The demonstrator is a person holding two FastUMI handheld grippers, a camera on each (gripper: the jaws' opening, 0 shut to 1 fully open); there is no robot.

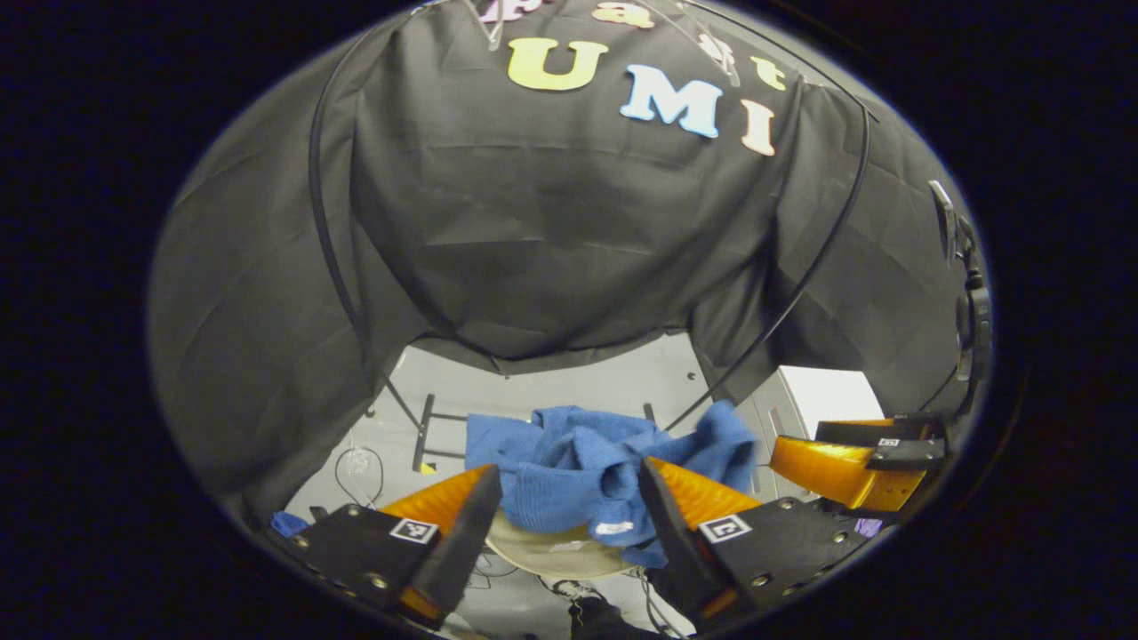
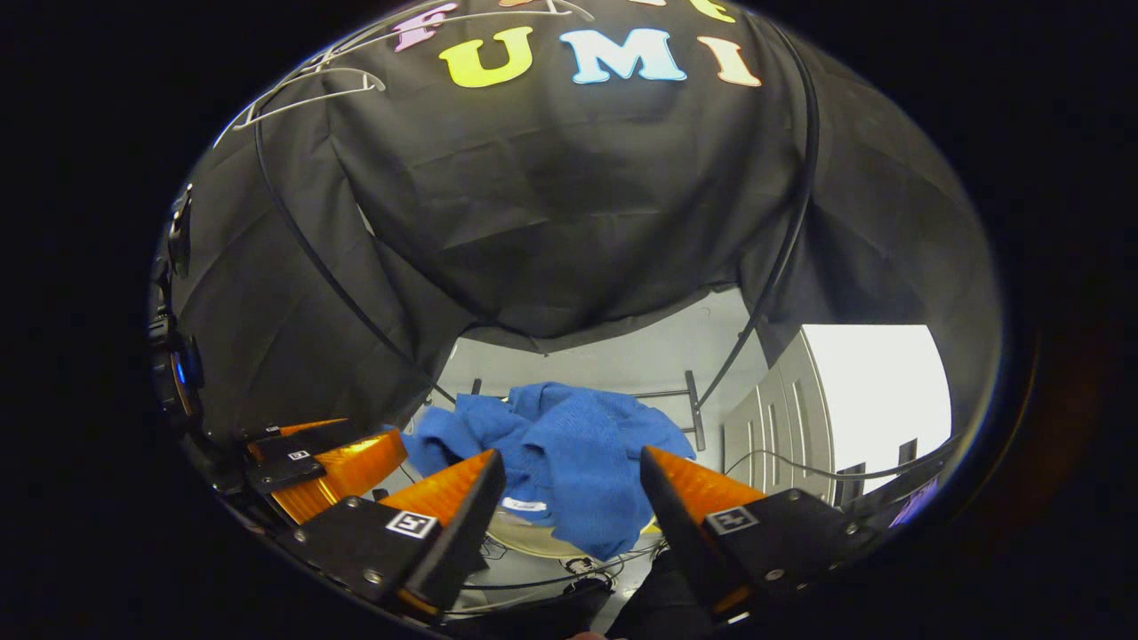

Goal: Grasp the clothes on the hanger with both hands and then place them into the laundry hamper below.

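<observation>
Blue garment lies bunched over the hamper rim; both grippers stand open above it.

The blue knitted garment (image 1: pixel 578 467) is crumpled in a heap that drapes over the pale round rim of the laundry hamper (image 1: pixel 551 551), with a small white label facing up near its lower edge. In the left gripper view, the left gripper (image 1: pixel 569 493) has its fingers spread wide, one to each side of the heap, gripping nothing; the right gripper (image 1: pixel 845 467) shows at the right edge, just beside the cloth's right corner. In the right gripper view, the right gripper (image 2: pixel 573 484) is likewise spread wide with nothing held, the garment (image 2: pixel 569 453) lying between and beyond its fingers. A bare wire hanger (image 2: pixel 302 89) hangs high on the booth's black wall (image 2: pixel 569 204).
</observation>
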